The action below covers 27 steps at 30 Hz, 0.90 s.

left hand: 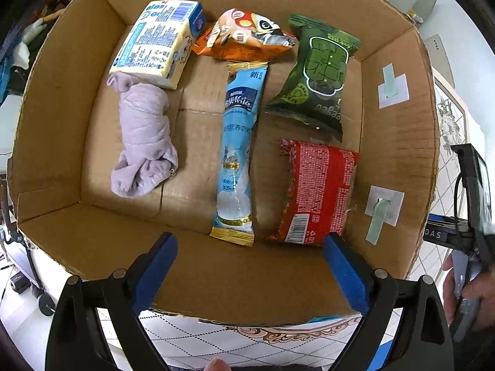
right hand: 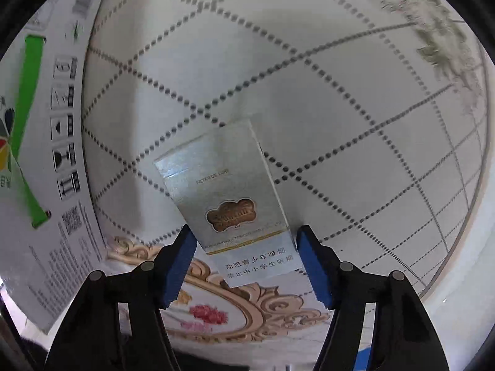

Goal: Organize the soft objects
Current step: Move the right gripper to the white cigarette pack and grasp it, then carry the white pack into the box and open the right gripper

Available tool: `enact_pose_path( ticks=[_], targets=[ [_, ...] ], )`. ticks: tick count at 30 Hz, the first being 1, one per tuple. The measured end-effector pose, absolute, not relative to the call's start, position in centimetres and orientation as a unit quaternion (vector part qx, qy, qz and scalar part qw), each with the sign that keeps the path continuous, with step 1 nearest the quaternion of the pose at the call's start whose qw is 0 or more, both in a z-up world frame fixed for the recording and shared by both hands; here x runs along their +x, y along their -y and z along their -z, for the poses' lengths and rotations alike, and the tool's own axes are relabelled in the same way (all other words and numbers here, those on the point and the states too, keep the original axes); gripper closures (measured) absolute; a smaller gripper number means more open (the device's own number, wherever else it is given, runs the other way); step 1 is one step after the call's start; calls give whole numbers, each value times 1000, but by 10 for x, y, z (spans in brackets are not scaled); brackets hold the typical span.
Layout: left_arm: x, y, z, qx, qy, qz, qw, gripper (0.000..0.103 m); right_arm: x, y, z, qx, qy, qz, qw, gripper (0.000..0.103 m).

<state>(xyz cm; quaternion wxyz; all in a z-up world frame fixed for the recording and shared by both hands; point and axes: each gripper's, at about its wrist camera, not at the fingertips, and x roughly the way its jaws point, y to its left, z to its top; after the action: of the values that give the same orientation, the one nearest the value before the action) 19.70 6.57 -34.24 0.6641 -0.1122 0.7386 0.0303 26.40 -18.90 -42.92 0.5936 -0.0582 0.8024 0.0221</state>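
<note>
In the left wrist view an open cardboard box (left hand: 58, 99) holds several soft items: a rolled lilac sock (left hand: 144, 136), a white and blue tissue pack (left hand: 157, 41), an orange snack bag (left hand: 244, 35), a green snack bag (left hand: 318, 74), a long light-blue sachet (left hand: 238, 151) and a red packet (left hand: 315, 191). My left gripper (left hand: 250, 247) is open and empty above the box's near wall. In the right wrist view my right gripper (right hand: 247, 241) is open, its blue pads either side of a silver cigarette pack (right hand: 225, 191) lying on the tablecloth (right hand: 340, 99).
The outer wall of the box, printed white with green stripes and symbols (right hand: 49, 130), stands at the left of the right wrist view. A hand holding the other gripper (left hand: 467, 247) shows at the right edge of the left wrist view. Two adhesive hooks (left hand: 383, 207) stick on the box's right wall.
</note>
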Motion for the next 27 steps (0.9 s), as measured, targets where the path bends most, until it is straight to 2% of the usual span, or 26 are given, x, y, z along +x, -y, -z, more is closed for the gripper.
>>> enact_pose_path(
  ticks=[3, 4, 12, 19, 24, 27],
  targets=[
    [193, -70, 345, -107, -741, -32, 662, 7, 255, 190, 425, -40, -788, 4, 614, 32],
    [192, -71, 346, -103, -741, -33, 663, 7, 251, 190, 424, -16, -789, 8, 614, 38],
    [173, -75, 329, -75, -732, -29, 676, 7, 216, 210, 399, 32, -775, 53, 629, 41],
    [148, -91, 274, -85, -704, -16, 705, 7, 199, 207, 284, 116, -704, 12, 701, 41],
    [149, -120, 237, -80, -677, -24, 731, 7, 215, 108, 206, 116, -669, -76, 730, 41],
    [149, -146, 225, -70, -662, -40, 745, 7, 221, 55, 203, 115, -668, -127, 724, 41]
  ],
)
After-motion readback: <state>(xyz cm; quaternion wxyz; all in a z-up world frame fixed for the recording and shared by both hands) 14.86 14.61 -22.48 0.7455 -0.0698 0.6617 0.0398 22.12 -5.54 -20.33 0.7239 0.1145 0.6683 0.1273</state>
